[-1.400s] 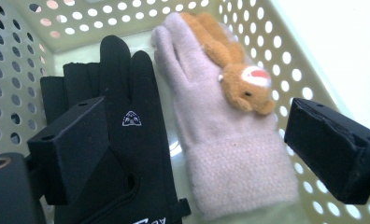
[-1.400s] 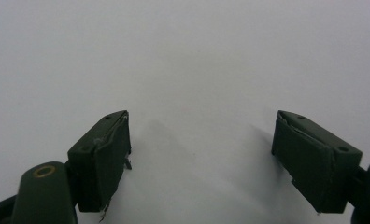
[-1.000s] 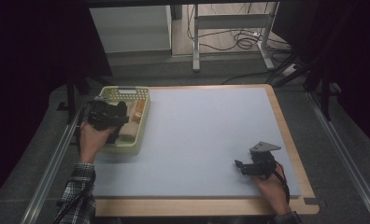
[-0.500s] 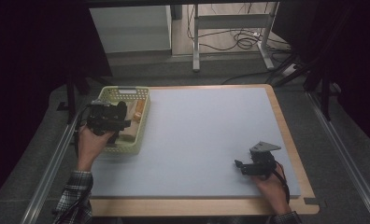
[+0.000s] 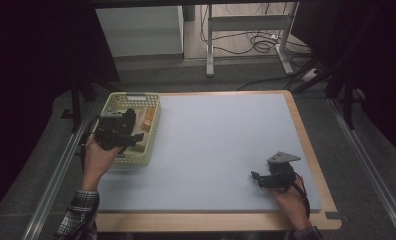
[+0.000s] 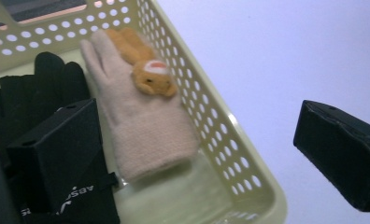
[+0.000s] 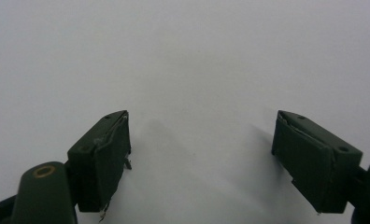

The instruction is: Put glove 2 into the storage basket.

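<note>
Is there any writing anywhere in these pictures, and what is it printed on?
"ABSO": pale letters, upside down and cut short, on the black jaw of the left gripper, over the pale yellow perforated plastic basket.
The embroidered patch on the beige knitted glove carries no readable text.

Your left gripper (image 6: 197, 154) is covering part of the black glove (image 6: 43, 88) in the basket (image 6: 230, 154), and the frame's edge is cutting off that basket's left side.
</note>
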{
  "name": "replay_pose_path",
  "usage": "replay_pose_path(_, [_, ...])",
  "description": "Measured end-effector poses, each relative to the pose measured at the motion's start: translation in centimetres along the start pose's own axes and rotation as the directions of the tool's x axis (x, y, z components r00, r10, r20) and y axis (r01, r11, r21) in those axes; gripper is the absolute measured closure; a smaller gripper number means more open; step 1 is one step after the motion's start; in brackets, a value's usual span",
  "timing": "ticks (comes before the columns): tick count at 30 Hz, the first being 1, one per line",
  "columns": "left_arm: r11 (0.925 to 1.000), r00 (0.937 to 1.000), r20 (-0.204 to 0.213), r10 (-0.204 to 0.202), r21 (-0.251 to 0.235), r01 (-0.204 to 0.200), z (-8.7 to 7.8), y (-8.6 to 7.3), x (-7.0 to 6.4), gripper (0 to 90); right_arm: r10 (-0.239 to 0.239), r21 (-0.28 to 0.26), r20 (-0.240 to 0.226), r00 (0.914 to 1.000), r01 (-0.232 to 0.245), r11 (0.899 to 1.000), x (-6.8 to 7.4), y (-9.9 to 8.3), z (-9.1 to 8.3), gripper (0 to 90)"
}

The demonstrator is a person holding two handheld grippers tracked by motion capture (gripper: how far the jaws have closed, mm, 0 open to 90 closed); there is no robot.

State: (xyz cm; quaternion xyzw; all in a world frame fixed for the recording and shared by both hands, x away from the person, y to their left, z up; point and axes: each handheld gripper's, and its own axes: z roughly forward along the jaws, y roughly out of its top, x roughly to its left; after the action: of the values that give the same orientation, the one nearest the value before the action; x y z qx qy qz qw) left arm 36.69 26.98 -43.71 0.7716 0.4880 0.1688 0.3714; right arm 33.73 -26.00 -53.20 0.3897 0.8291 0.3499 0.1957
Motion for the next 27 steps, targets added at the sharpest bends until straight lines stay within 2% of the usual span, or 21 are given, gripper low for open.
replay_pose_path(8, [0.9992,0.9992,0.001,0.040,0.009,-0.040,0.0,-0.4,-1.1,1.8,0.000,0.001,0.001,1.0000,0.000,1.000,0.0,0.0,0.0,19.1])
replay_pose_path(17, [0.9983,0.9980,0.029,0.057,-0.010,-0.057,0.0,-0.7,-2.2,1.9,0.001,0.001,0.001,1.0000,-0.001,1.000,0.0,0.0,0.0,19.1])
replay_pose_path(27, [0.9965,0.9950,0.054,0.084,-0.004,-0.084,0.7,-0.9,-3.7,1.9,0.001,0.001,0.001,1.0000,-0.001,1.000,0.0,0.0,0.0,19.1])
